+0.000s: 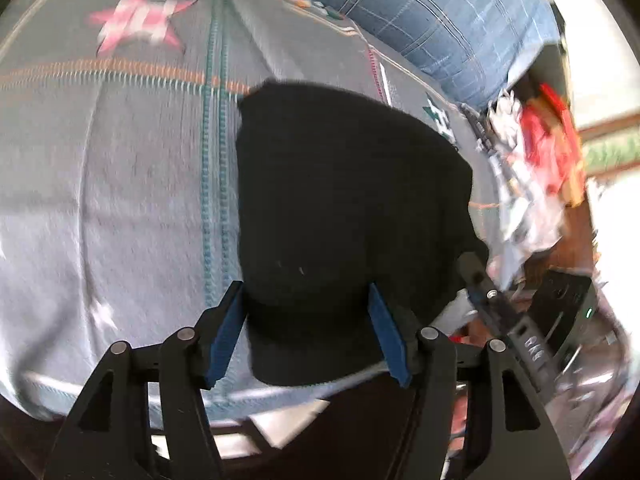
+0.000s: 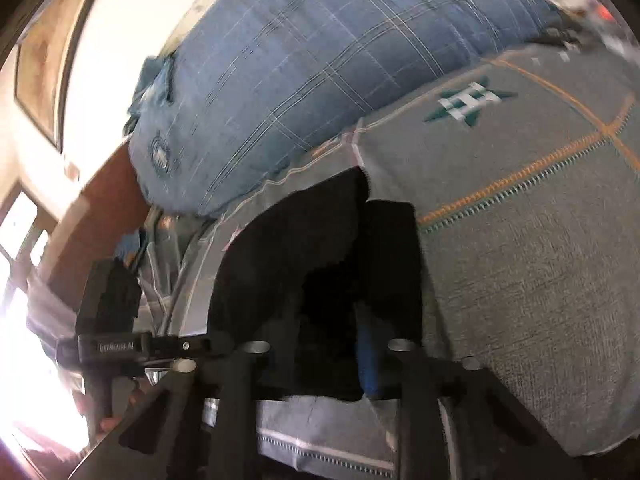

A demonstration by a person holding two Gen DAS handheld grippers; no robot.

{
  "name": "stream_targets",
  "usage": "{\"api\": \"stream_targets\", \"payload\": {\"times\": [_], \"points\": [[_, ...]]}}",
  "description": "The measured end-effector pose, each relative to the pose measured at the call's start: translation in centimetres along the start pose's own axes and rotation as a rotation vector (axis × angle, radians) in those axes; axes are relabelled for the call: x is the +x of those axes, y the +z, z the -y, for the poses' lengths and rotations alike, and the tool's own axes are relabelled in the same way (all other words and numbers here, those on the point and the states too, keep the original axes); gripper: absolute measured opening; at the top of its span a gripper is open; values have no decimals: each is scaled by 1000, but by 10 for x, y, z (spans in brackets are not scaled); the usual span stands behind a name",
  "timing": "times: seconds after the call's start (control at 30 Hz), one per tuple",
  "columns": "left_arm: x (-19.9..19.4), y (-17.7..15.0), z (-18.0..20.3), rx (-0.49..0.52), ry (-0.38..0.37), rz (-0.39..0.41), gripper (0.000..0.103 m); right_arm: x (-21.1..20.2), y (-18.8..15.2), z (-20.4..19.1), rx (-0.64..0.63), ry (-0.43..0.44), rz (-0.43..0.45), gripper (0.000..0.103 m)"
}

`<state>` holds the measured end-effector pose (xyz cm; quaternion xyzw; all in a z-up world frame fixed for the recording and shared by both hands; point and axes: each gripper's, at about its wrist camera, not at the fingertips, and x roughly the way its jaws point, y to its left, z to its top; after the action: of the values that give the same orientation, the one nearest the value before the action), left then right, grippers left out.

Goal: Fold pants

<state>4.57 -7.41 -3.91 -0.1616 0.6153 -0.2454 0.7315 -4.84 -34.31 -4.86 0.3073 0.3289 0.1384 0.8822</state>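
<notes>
**Pants folded at bed's near edge**

Pants (image 1: 344,200) lie folded on my grey bed (image 1: 120,180), by its near edge. Left gripper (image 1: 306,332) straddles them, fingers released. Right gripper (image 2: 352,356) is clenched on their dark cloth.

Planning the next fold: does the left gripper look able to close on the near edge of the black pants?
Probably yes: the left gripper is open, its pads straddling the black pants, nothing between.
</notes>
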Motion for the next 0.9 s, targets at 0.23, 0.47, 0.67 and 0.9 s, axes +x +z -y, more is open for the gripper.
{"api": "stream_targets", "payload": {"times": [0.23,0.47,0.67,0.9], "points": [[9,-13,8,69,80,52,66,4,-20,18,-21,-101,-64,14],[-3,-18,25,145,167,118,65,-6,-15,16,34,-69,-40,19],[-14,-27,33,192,194,165,65,-20,-3,15,84,-56,-13,36],[-23,-24,41,225,226,215,65,-30,13,15,107,-58,19,49]]}}
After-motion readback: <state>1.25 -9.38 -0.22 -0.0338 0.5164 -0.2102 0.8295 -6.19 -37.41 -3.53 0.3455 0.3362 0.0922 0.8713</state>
